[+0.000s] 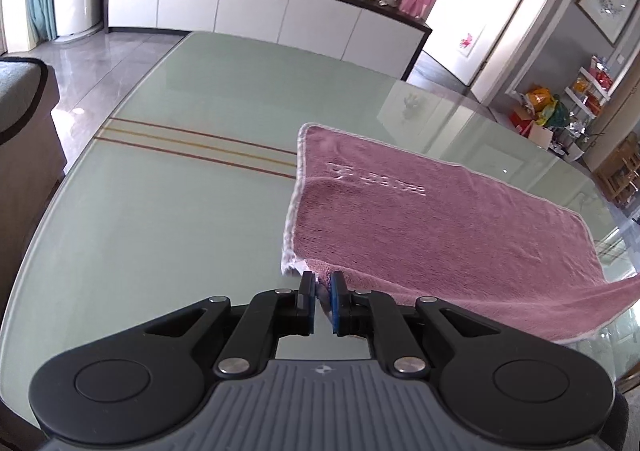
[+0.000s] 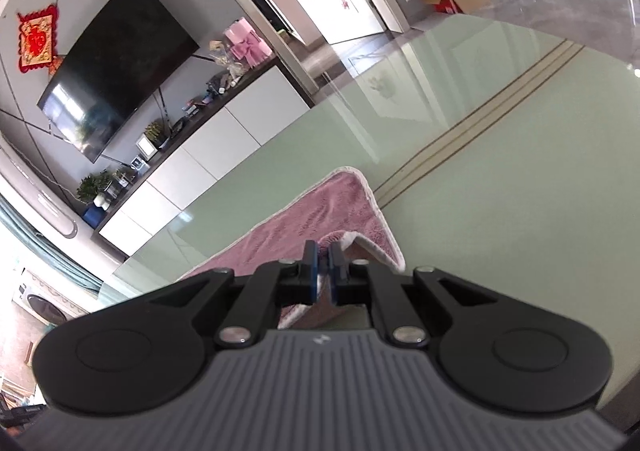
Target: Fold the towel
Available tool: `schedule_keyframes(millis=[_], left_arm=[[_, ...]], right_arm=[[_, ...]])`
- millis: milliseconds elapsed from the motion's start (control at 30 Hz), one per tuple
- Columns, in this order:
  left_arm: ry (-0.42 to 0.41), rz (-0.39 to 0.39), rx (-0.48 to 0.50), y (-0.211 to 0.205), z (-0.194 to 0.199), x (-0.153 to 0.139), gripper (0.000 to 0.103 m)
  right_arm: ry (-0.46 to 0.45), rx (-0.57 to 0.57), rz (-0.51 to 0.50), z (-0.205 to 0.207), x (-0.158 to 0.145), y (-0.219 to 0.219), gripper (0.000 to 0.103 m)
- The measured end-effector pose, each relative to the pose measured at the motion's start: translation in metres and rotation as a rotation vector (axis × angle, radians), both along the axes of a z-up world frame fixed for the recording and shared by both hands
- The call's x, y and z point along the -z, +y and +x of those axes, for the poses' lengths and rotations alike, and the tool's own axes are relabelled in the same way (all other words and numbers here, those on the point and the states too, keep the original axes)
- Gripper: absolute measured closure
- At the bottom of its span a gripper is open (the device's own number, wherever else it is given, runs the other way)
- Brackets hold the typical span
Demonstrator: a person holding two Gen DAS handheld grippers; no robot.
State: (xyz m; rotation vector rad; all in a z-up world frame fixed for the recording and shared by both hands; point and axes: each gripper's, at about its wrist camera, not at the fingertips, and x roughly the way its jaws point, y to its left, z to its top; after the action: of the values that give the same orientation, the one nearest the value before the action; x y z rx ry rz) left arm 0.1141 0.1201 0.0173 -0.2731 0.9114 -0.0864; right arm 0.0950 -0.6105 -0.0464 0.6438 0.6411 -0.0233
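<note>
Between both closed jaws, near corners of the pink towel (image 1: 420,219) above the table (image 1: 180,211).

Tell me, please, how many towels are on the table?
1: a pink towel on the green glass table, its near corners pinched by the left gripper and right gripper.

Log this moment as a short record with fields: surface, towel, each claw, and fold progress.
surface: pale green glass table with stripes across the top
towel: pink towel, white-edged, embossed lettering on the upper face; far part lies on the table, near edge lifted
left claw: left claw shut on the towel's near left corner
right claw: right claw shut on a near corner of the towel
fold progress: near edge raised off the table by both claws, not yet laid over the far part
</note>
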Motion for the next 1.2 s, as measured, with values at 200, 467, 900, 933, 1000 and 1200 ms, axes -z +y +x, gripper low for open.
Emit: schedule_keyframes(millis=[200, 467, 900, 933, 1000, 1200], left_arm=[[0.004, 0.027, 0.011, -0.004, 0.024, -0.003, 0.097], [0.04, -0.036, -0.024, 0.004, 0.061, -0.001, 0.097], [0.073, -0.152, -0.109, 0.01, 0.146, -0.002, 0.097], [0.073, -0.154, -0.114, 0.01, 0.151, -0.001, 0.097], [0.074, -0.157, -0.123, 0.009, 0.162, -0.001, 0.097], [0.079, -0.187, -0.154, 0.012, 0.182, 0.008, 0.097]], right_arm=[[0.019, 0.001, -0.018, 0.024, 0.005, 0.0, 0.098], [0.036, -0.001, -0.03, 0.059, 0.011, 0.002, 0.098], [0.087, 0.029, -0.005, 0.12, 0.033, -0.005, 0.098], [0.089, 0.029, -0.004, 0.123, 0.034, -0.006, 0.098], [0.092, 0.028, 0.001, 0.13, 0.036, -0.007, 0.098], [0.103, 0.031, 0.0, 0.146, 0.039, -0.008, 0.098]])
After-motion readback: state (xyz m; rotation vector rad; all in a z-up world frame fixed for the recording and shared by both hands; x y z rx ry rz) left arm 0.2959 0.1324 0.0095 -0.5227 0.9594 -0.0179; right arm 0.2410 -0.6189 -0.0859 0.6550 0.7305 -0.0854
